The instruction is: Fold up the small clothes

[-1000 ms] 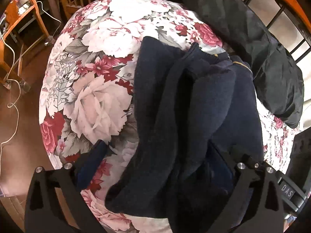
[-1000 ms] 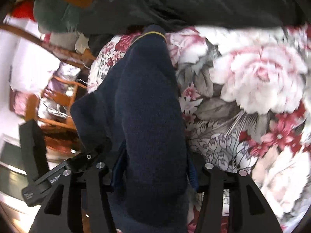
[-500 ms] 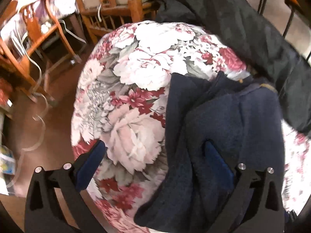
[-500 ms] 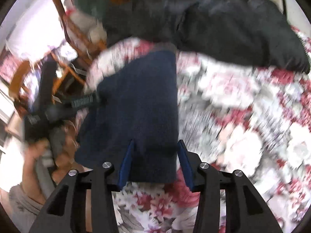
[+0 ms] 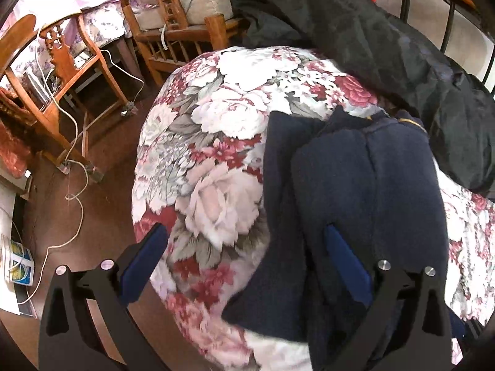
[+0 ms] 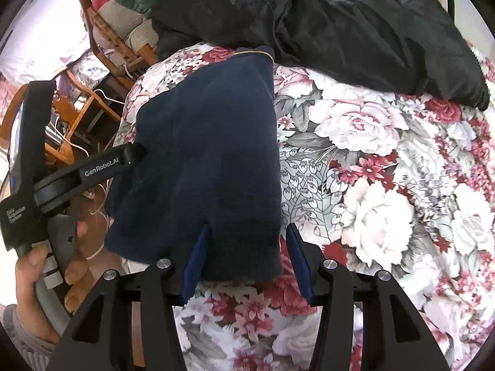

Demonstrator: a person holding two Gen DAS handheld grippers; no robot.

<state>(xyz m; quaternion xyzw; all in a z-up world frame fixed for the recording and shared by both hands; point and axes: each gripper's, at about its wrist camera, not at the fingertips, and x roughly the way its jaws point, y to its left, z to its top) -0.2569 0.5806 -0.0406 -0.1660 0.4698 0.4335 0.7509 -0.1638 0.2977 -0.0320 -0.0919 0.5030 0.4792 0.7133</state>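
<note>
Both tools are matte black frames with triangular cut-outs, silver round screw heads and blue pads on the finger insides: the left tool (image 5: 244,259) and the right tool (image 6: 244,253). The left tool's body reads "GenRobot.AI" in white. The left hand (image 6: 46,266) shows bare skin and a grey ribbed cuff.

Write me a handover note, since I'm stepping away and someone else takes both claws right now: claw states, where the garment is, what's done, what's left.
Left claw: open, holding nothing, its right finger over the navy fleece garment.
Right claw: open, straddling the garment's near edge, not pinching it.
Garment: lies folded over on the floral cover, its far end beside the black jacket.
Done: at least one fold laid down.
Left: probably one more fold and squaring the loose flap on the left.
</note>
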